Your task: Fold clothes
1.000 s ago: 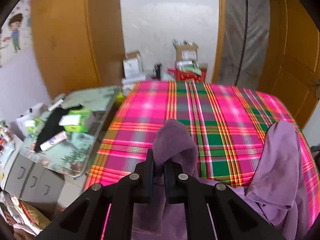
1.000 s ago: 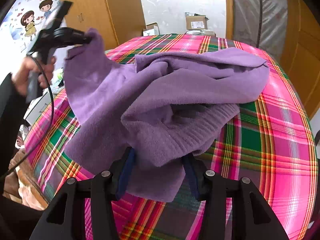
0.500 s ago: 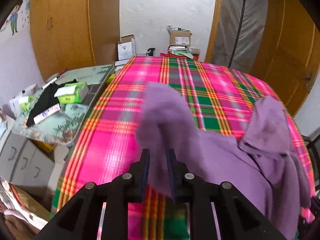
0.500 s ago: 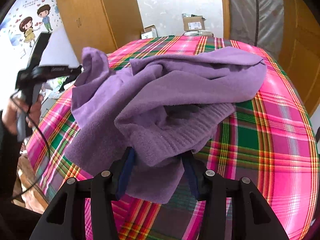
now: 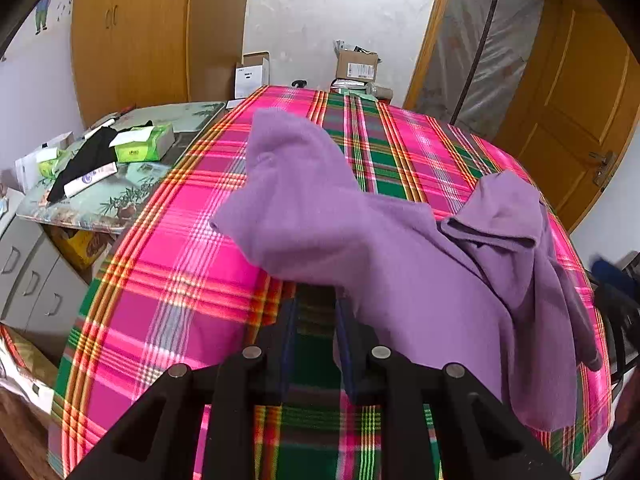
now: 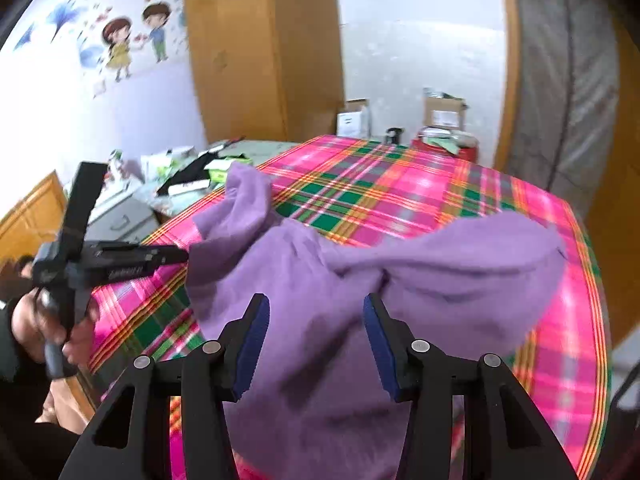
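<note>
A purple fleece garment (image 5: 400, 272) lies rumpled on the pink and green plaid bedspread (image 5: 180, 280), with one sleeve stretched toward the far left. My left gripper (image 5: 316, 312) sits just short of the garment's near edge. Its jaws stand a little apart and only plaid shows in the gap. In the right wrist view a person's hand (image 6: 48, 328) holds that left gripper (image 6: 182, 256) beside the sleeve. My right gripper (image 6: 316, 320) is open wide above the garment (image 6: 440, 272). Cloth shows between its blue pads (image 6: 250, 340), which do not press on it.
A glass-topped side table (image 5: 120, 204) with a green tissue box (image 5: 144, 148) and a black cloth stands left of the bed, over grey drawers (image 5: 28, 280). A wooden wardrobe (image 5: 132, 40), cardboard boxes (image 5: 356, 66) and a door (image 5: 580, 100) stand behind.
The left gripper let go of the raised sleeve, which dropped onto the bed, and drew back low. The right gripper lifted; the cloth that bunched over its fingertips now lies behind them.
</note>
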`<action>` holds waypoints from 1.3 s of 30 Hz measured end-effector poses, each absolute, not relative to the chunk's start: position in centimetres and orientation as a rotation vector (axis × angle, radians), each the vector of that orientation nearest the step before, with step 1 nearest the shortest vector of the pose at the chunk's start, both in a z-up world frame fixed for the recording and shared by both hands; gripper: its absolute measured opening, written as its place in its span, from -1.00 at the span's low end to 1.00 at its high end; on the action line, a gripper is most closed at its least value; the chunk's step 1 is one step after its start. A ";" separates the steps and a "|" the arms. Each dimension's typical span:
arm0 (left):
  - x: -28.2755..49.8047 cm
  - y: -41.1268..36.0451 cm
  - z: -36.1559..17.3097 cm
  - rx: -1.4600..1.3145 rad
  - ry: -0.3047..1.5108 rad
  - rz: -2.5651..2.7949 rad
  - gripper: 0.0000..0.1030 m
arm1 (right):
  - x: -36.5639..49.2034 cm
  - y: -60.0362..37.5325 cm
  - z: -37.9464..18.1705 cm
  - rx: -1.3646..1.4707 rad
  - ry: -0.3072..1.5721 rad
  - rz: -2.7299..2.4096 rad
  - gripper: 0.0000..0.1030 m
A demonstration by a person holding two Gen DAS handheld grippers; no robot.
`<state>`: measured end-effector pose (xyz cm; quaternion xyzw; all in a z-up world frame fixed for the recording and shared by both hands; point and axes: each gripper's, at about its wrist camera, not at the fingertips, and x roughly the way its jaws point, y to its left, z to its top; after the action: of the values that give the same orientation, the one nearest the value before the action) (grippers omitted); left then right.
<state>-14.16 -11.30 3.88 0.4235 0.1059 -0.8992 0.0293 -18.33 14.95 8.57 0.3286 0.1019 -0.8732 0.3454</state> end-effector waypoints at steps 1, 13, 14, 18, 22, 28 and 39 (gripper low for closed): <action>-14.0 -11.3 3.8 1.308 0.333 -2.775 -0.62 | -19.1 13.8 8.7 0.852 0.291 -2.242 -0.01; -13.9 -14.0 3.2 1.282 0.386 -2.714 -0.62 | -28.5 1.0 6.9 0.989 0.399 -1.975 -0.01; -13.8 -14.3 3.0 1.280 0.392 -2.706 -0.62 | -29.2 0.1 6.4 1.012 0.389 -1.964 -0.01; -13.6 -15.4 2.6 1.285 0.413 -2.684 -0.62 | -31.7 -2.5 3.8 1.118 0.346 -1.896 -0.08; -13.6 -16.3 2.3 1.287 0.433 -2.674 -0.62 | -33.4 -3.8 1.9 1.212 0.263 -1.817 -0.79; -14.1 -16.7 2.0 1.289 0.454 -2.684 -0.62 | -34.9 -3.4 4.5 1.127 0.184 -1.863 -0.86; -14.8 -15.7 1.8 1.306 0.471 -2.731 -0.62 | -43.9 7.3 14.8 0.920 -0.022 -2.441 -0.81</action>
<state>-14.78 -15.66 1.83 0.4260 0.1535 -0.8908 0.0388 -43.86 7.29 14.82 0.3403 -0.0083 -0.9026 0.2635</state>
